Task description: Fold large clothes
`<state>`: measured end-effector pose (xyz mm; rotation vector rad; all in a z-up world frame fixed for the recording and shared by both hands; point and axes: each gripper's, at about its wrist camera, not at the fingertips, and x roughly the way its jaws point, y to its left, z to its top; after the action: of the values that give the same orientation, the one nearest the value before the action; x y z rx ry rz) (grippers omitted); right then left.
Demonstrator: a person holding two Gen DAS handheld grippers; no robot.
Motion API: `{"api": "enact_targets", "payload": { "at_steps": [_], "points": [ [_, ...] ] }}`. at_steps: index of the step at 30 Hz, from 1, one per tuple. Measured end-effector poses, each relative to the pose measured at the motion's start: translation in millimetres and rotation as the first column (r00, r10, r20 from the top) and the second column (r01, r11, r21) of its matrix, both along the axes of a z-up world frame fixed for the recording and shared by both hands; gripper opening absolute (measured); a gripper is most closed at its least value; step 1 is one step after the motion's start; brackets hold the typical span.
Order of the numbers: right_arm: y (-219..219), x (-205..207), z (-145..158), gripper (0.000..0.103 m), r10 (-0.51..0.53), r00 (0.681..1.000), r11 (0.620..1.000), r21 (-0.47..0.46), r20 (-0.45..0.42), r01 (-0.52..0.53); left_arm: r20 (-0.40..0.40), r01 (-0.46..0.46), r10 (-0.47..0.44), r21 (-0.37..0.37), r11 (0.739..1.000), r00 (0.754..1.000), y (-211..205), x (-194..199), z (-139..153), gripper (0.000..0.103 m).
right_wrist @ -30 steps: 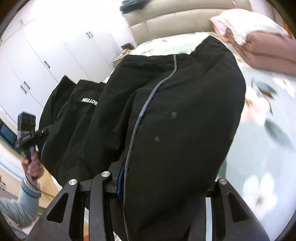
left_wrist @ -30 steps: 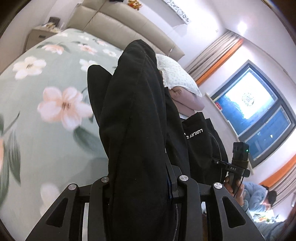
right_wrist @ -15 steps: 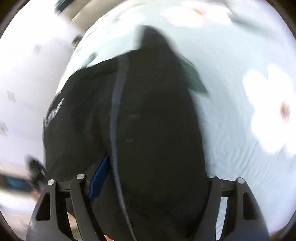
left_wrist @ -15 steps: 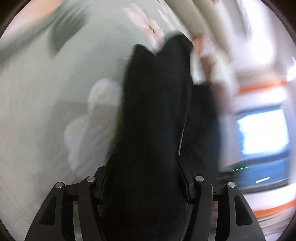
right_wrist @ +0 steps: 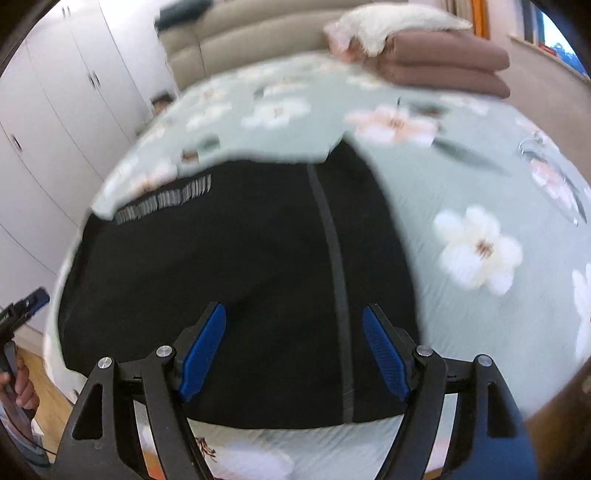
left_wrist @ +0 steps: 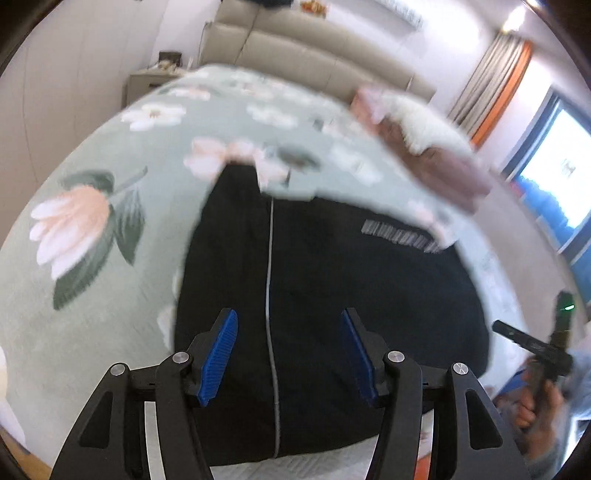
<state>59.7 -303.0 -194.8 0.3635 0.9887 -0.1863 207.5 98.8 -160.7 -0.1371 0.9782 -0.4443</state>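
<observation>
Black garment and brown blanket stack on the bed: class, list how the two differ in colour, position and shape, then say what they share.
Colour: the garment is black with a pale stripe; the blanket stack is brown.
Position: the garment lies close, under both open tongs; the stack sits far off by the headboard.
Shape: the garment is spread flat; the stack is thick layers with a white pillow on top.
Shared: both rest on the floral bedspread.

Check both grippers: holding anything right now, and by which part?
Nothing held. Left gripper and right gripper are both open, blue pads apart, above the black garment lying on the floral bed cover.
</observation>
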Motion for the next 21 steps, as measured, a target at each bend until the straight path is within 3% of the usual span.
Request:
{"api": "enact_targets", "payload": {
  "at_steps": [2, 3, 5, 8, 11, 15, 21],
  "points": [
    [14.9, 10.4, -32.9, 0.079, -0.045, 0.991, 0.999, -0.032, -0.125, 0.042, -0.099, 0.022, -0.006, 0.151, 0.988, 0.995, -21.0, 9.1, -40.3, 0.060],
    [20.8, 9.8, -41.4, 0.081, -0.059, 0.985, 0.998, -0.021, -0.161, 0.057, -0.103, 0.021, -0.002, 0.181, 0.983, 0.995, -25.1, 9.3, -46.6, 0.060],
    [16.7, 5.6, -44.7, 0.082, -0.100, 0.982, 0.995, -0.009, -0.158, 0.100, -0.064, 0.009, 0.007, 0.235, 0.972, 0.998, -32.4, 4.7, -42.0, 0.060],
    [15.6, 4.6, -26.8, 0.082, -0.126, 0.976, 0.992, -0.021, -0.175, 0.124, -0.030, -0.016, 0.027, 0.315, 0.949, 0.999, -41.2, 0.6, -18.3, 0.060],
    [19.6, 0.3, 7.2, 0.081, -0.149, 0.983, 0.989, -0.016, -0.104, 0.148, 0.088, -0.050, 0.021, 0.347, 0.937, 0.996, -48.7, -23.2, 21.5, 0.060],
    [46.3, -4.9, 83.0, 0.082, -0.130, 0.991, 0.988, -0.075, 0.035, 0.133, 0.207, -0.070, 0.007, 0.303, 0.950, 0.978, -63.7, -52.3, 81.0, 0.060],
    [72.8, -23.7, 168.5, 0.086, -0.121, 0.974, 0.982, -0.122, 0.191, 0.146, 0.369, -0.130, 0.001, 0.326, 0.936, 0.929, -87.7, -91.1, 170.1, 0.062]
  ]
}}
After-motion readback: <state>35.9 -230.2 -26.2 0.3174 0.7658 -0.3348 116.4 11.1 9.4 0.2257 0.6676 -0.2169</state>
